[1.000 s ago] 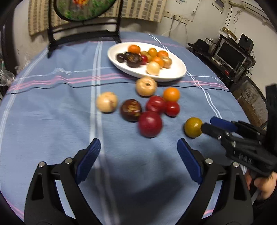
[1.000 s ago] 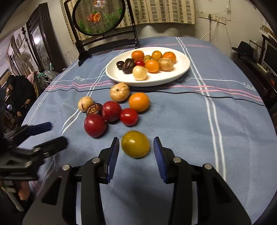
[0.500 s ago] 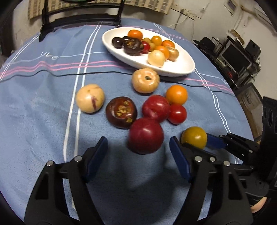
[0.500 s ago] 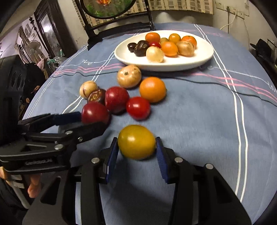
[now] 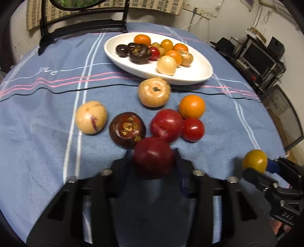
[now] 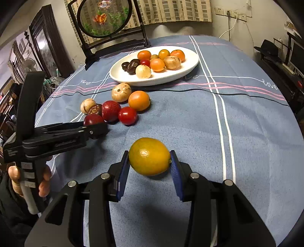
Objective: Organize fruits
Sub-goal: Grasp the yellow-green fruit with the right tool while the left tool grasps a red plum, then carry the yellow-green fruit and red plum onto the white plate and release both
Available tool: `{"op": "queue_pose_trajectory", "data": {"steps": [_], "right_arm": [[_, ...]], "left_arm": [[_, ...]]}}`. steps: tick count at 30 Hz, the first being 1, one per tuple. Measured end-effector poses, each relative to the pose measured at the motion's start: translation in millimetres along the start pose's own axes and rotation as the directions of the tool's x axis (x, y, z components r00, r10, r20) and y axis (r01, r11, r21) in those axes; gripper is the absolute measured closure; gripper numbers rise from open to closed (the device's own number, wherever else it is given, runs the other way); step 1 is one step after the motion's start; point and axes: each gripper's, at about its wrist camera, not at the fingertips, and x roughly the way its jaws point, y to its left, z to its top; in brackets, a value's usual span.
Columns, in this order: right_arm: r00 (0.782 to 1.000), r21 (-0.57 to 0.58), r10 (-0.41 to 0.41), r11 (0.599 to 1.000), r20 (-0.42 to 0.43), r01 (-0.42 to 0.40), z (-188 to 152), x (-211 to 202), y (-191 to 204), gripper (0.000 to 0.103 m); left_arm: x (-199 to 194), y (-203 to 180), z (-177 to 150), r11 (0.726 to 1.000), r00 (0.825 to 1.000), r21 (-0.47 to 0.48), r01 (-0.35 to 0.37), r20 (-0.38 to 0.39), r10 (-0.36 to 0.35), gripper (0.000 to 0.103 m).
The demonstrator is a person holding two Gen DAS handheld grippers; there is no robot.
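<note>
My left gripper (image 5: 153,161) is shut on a dark red plum (image 5: 153,157), low over the blue cloth. It also shows in the right wrist view (image 6: 95,126), with the plum (image 6: 92,119) at its tips. My right gripper (image 6: 150,167) is shut on a yellow lemon (image 6: 149,156), lifted a little above the cloth; the lemon (image 5: 254,160) also shows in the left wrist view. A white oval plate (image 5: 201,70) with several fruits sits farther back, also in the right wrist view (image 6: 190,64).
Loose fruits lie between the grippers and the plate: a red plum (image 5: 167,124), a tomato (image 5: 192,129), an orange (image 5: 191,106), a dark mangosteen (image 5: 127,129) and two tan fruits (image 5: 153,92) (image 5: 91,117). A black-framed round screen (image 6: 104,17) stands behind the plate.
My left gripper has moved forward and shut on the dark red plum. My right gripper has shut on the lemon and lifted it off the cloth.
</note>
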Motion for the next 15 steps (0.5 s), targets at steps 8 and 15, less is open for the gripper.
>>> {"op": "queue_pose_trajectory", "data": {"steps": [8, 15], "right_arm": [[1.000, -0.017, 0.019, 1.000, 0.022, -0.019, 5.2, -8.7, 11.6, 0.061], [0.999, -0.034, 0.010, 0.999, 0.034, -0.008, 16.6, -10.5, 21.2, 0.061]], "left_arm": [[-34.0, 2.0, -6.8, 0.998, 0.996, -0.029, 0.058, 0.069, -0.055, 0.062], [-60.7, 5.3, -11.0, 0.995, 0.991, -0.027, 0.094, 0.096, -0.091, 0.062]]}}
